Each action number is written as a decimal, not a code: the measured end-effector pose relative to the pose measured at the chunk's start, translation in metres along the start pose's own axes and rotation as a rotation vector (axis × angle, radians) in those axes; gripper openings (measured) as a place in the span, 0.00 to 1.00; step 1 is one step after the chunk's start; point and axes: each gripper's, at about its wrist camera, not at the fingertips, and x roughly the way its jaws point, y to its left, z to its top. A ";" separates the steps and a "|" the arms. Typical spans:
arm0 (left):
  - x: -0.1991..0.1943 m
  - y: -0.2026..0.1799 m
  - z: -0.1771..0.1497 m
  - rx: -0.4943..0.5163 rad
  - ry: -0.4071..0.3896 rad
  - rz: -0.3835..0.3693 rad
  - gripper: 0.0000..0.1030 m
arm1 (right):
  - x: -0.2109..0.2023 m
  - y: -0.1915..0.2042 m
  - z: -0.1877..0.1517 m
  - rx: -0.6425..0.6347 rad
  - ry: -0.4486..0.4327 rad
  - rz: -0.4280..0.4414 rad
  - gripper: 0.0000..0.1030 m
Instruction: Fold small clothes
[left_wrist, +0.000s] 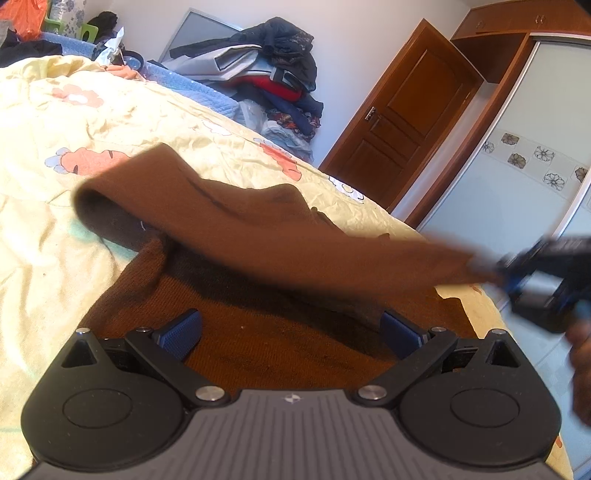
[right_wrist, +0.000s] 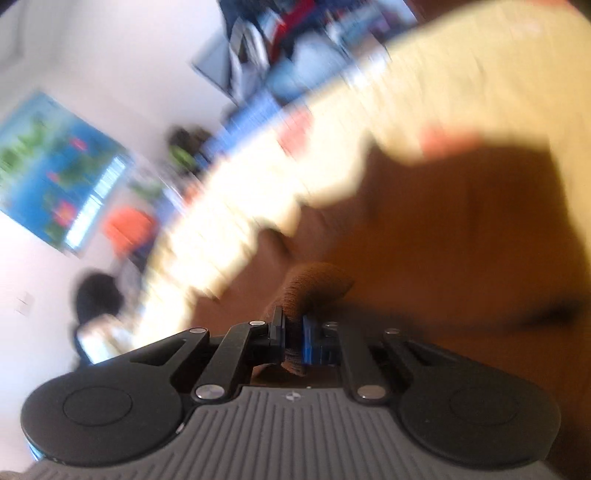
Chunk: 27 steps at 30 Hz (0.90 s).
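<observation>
On the bed, a crumpled pale-yellow quilt with orange flower prints (left_wrist: 122, 122) carries a brown knitted garment (left_wrist: 258, 354), part lying flat, part lifted as a taut fold stretching rightward. Left tongs (left_wrist: 291, 334) hover low over the flat portion, blue-padded fingers (left_wrist: 183, 334) spread wide and grasping nothing. Right tongs (right_wrist: 293, 338), seen blurred at the right edge of the left view, are clenched on a bunched edge of the garment, raised above the bed; part of the holding hand (left_wrist: 581, 365) shows behind them. Beyond the bed stands a heap of dark clothes (left_wrist: 269, 70).
</observation>
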 end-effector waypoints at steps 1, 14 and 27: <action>0.000 0.000 0.000 0.001 0.000 0.001 1.00 | -0.013 0.001 0.010 -0.014 -0.031 0.008 0.16; -0.020 0.022 0.055 -0.123 -0.052 -0.011 1.00 | -0.037 -0.089 0.039 0.035 -0.079 -0.279 0.72; 0.084 0.037 0.114 0.027 0.162 0.114 0.14 | 0.021 -0.098 0.061 -0.103 -0.041 -0.419 0.27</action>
